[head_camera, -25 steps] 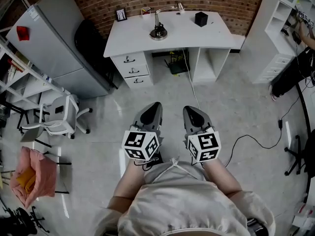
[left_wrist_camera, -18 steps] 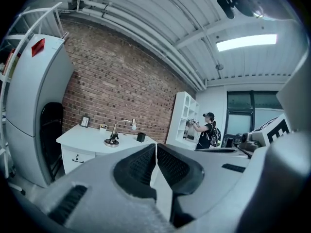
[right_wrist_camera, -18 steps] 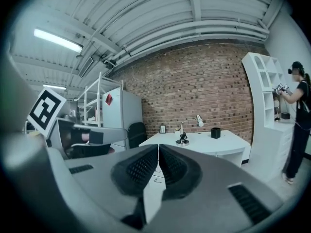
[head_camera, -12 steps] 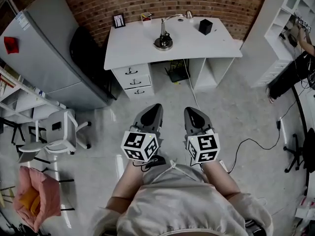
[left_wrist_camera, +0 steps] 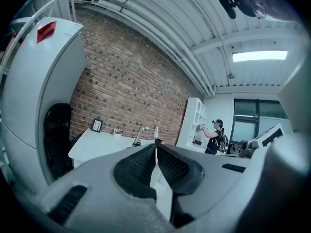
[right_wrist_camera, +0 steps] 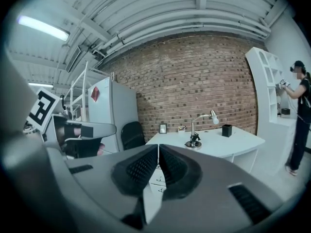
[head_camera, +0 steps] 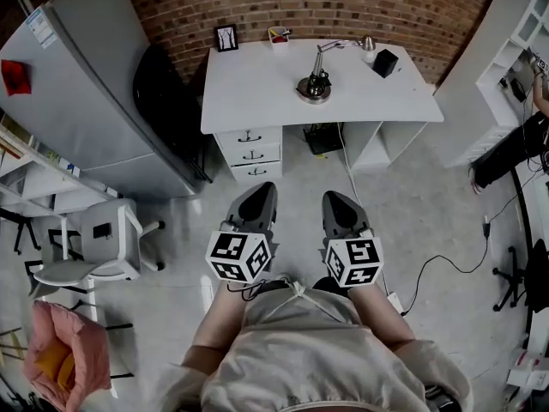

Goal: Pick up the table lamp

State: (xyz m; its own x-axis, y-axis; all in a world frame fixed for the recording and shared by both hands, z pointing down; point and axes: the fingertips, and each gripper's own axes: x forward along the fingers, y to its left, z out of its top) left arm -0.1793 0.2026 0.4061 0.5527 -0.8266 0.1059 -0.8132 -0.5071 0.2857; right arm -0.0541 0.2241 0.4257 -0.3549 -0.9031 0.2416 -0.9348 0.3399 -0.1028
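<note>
The table lamp (head_camera: 316,84) stands on the white desk (head_camera: 257,93), with a round metal base, a thin bent arm and a small shade (head_camera: 367,45) reaching right. It also shows in the right gripper view as the lamp (right_wrist_camera: 195,139) and, small, in the left gripper view as the lamp (left_wrist_camera: 142,134). My left gripper (head_camera: 257,197) and right gripper (head_camera: 338,202) are held side by side over the floor, well short of the desk. Both are shut with nothing between the jaws.
On the desk stand a picture frame (head_camera: 226,38), a small cup (head_camera: 278,36) and a black box (head_camera: 385,62); drawers (head_camera: 251,154) sit under it. A grey fridge (head_camera: 77,84) and black chair (head_camera: 167,101) stand left, a white chair (head_camera: 94,247) lower left. A cable (head_camera: 429,269) trails on the floor; a person (right_wrist_camera: 299,115) stands by white shelves.
The desk and lamp have grown larger and shifted right in the head view as I walk toward them. Both grippers stay shut, side by side.
</note>
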